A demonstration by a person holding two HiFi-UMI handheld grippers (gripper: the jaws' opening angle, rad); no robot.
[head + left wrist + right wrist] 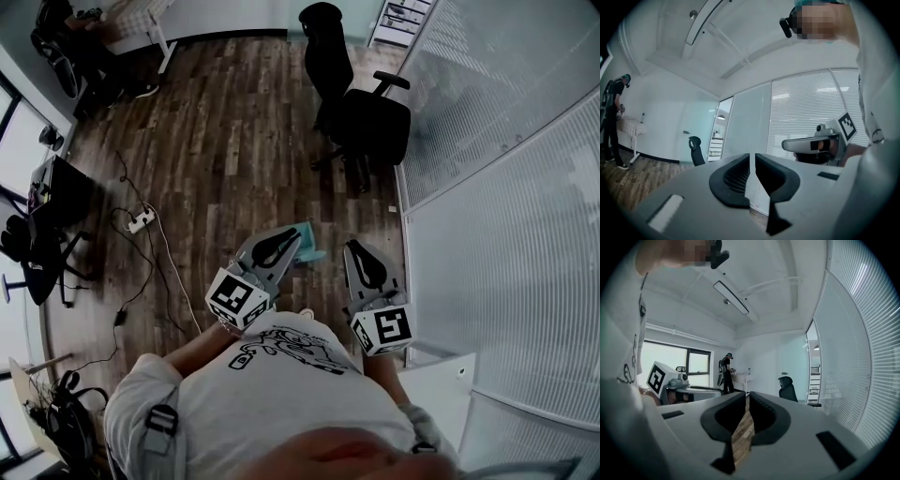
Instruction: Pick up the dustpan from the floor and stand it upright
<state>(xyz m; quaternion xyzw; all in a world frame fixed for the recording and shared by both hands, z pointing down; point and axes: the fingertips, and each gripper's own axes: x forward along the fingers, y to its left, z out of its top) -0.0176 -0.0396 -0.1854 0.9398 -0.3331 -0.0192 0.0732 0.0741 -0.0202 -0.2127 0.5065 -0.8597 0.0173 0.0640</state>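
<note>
The left gripper (752, 157) has its two black ribbed jaws drawn together, with only a thin slit of light between the pads and nothing in it. The right gripper (746, 397) is the same: jaws closed to a narrow gap, empty, with brown floorboards showing through the gap. Both grippers are held out roughly level in front of the person's chest, side by side and a little apart, each with its white cube of black square markers towards the body.

In the head view, the pale teal plastic dustpan (311, 246) lies below and between the two grippers, on the dark brown wooden plank floor (216, 141). The left gripper's jaws cover its left part, and neither gripper touches it. Whether it is upright or lying flat cannot be made out from above.

Beyond the dustpan, a black wheeled office chair (361, 112) stands beside the ribbed glass partition wall (506, 187), which runs along the person's right. To the left, a white power strip (141, 221) with thin trailing cables lies on the boards. At the far end of the room, a standing person in dark clothes (725, 373) is at a white desk.
</note>
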